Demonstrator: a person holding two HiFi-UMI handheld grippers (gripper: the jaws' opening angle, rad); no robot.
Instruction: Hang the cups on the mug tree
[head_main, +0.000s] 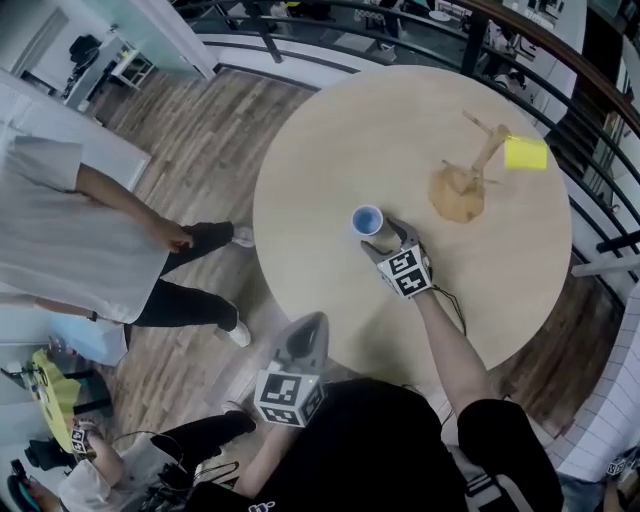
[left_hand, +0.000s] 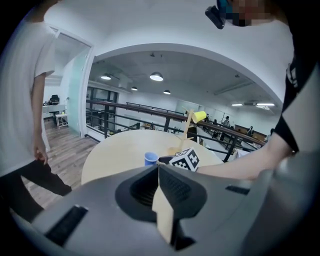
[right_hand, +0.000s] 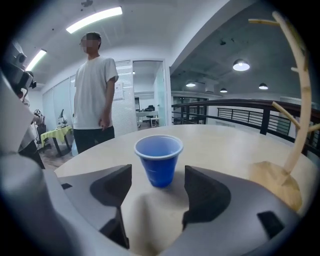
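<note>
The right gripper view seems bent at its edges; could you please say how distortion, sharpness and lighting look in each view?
Right gripper view: fisheye bows the railing, corners vignette dark, blue cup sharp. Left gripper view: same curved dark rim, its shut jaws close and soft. Head view: round table evenly lit, shadows faint.

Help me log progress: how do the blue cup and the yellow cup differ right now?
Place: the blue cup stands on the table; the yellow cup hangs on the mug tree.
Pose: the blue cup is upright, mouth up; the yellow cup is tipped sideways.
Handling: the blue cup sits between the right gripper's open jaws, ungripped; no gripper is near the yellow cup.
Both look like plain cups.
</note>
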